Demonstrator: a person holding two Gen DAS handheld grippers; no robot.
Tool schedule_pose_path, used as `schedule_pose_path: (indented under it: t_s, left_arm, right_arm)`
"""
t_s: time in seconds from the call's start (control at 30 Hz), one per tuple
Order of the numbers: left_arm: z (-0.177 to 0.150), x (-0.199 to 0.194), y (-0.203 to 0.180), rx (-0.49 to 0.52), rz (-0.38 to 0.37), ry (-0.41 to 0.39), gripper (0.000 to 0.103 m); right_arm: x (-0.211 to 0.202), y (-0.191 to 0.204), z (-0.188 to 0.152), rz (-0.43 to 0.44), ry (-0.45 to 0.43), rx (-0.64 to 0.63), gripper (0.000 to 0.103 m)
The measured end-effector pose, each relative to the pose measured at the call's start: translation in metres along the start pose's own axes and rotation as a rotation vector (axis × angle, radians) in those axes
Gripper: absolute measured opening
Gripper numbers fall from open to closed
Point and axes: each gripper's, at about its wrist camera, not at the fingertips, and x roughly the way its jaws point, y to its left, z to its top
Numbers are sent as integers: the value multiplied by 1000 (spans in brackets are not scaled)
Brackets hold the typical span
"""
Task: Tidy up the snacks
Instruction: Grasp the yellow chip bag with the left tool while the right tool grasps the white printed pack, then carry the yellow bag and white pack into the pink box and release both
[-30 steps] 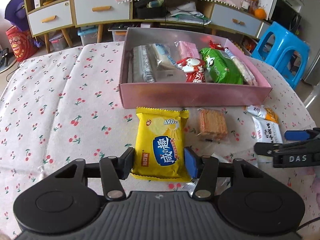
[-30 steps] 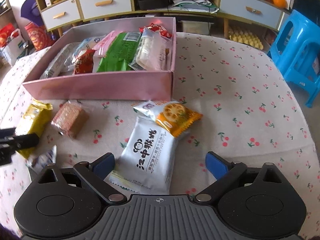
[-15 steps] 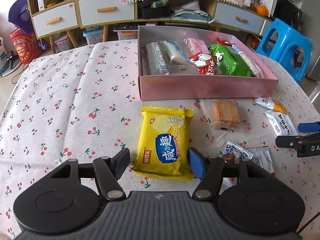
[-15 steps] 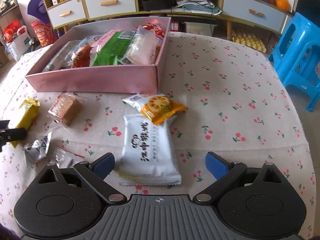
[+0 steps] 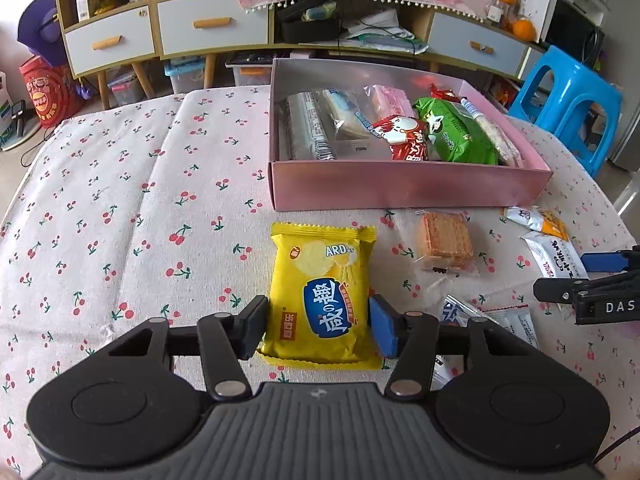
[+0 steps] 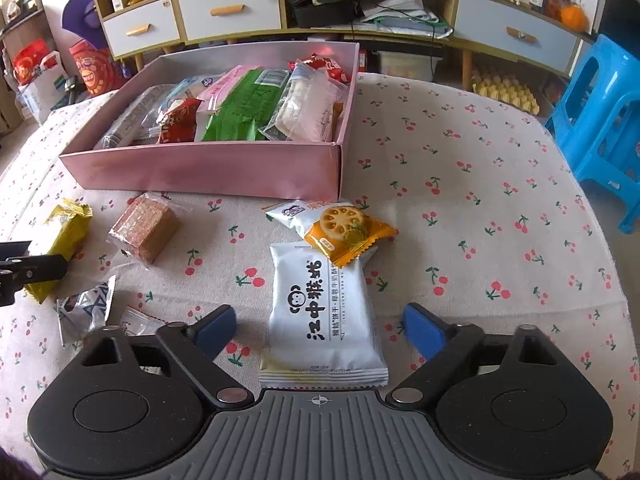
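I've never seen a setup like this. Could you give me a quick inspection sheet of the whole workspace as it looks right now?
Surface: table under a cherry-print cloth.
Job's things: pink box part filled with snacks; yellow packet, white packet, orange packet and wrapped wafer lie outside it.
Clutter: small silver wrappers on the cloth.
Grippers: left gripper has just been closing, pads against the yellow packet's sides; right gripper has just been closing, open, straddling the white packet without touching it.
Cables: dark cords on the cabinet shelf.
Surroundings: drawer cabinet, blue stool, oranges.
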Motion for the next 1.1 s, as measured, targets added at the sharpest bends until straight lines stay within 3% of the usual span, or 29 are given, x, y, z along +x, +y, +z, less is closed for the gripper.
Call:
schedule_pose_path:
  t_s: [0.1, 0.17, 0.23, 0.7, 1.1]
  left_arm:
    - [1, 0, 0, -8, -1, 1, 49]
    - [1, -1, 1, -17, -5, 2, 48]
    - [2, -1, 2, -29, -10, 5, 47]
    - [6, -9, 3, -81, -41, 26, 46]
    - [16, -20, -2, -114, -68, -25, 46]
  right_arm:
    - [-2, 0, 1, -2, -10, -5, 72]
    - [-4, 0, 1, 4, -15, -5, 54]
    - [-6, 0, 3, 15, -12, -4, 50]
    - [-16, -7, 8, 173, 84, 142, 46]
    - [-31, -5, 19, 234, 54, 204, 46]
